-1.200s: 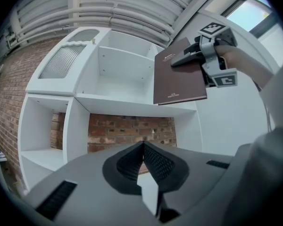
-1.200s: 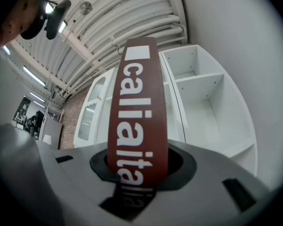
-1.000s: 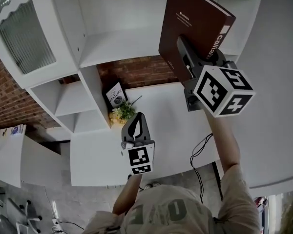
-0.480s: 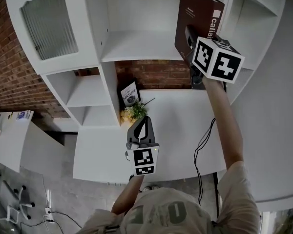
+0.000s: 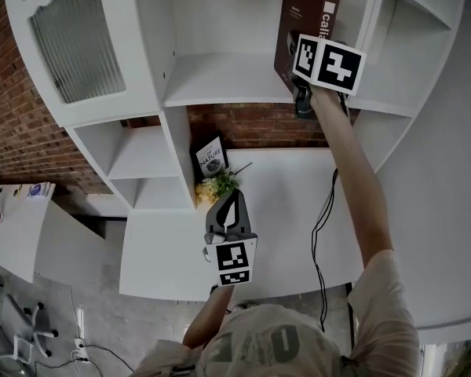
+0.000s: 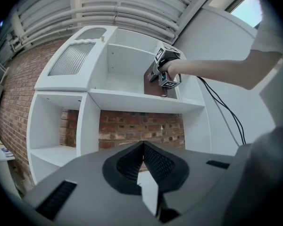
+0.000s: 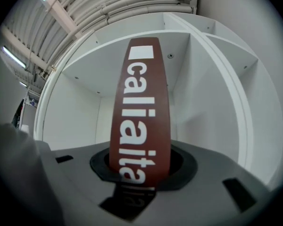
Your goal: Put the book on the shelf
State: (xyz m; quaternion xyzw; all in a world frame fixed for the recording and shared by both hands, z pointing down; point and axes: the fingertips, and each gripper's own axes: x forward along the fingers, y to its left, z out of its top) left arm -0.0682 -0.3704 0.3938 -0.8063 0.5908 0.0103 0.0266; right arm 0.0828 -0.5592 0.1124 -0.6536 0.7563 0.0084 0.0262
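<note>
Head view: your right gripper point(image 5: 301, 89) has its fingers clamped on the brown book point(image 5: 300, 14), which stands upright at the upper board of the white shelf point(image 5: 220, 85). I can't tell if it's touching. Your left gripper point(image 5: 234, 196) hangs over the tabletop point(image 5: 282, 210). Left gripper view: fingers point(image 6: 153, 161) pressed together, nothing in them. Right gripper view: the book's spine sits gripped between the fingers, open compartment behind it.
</note>
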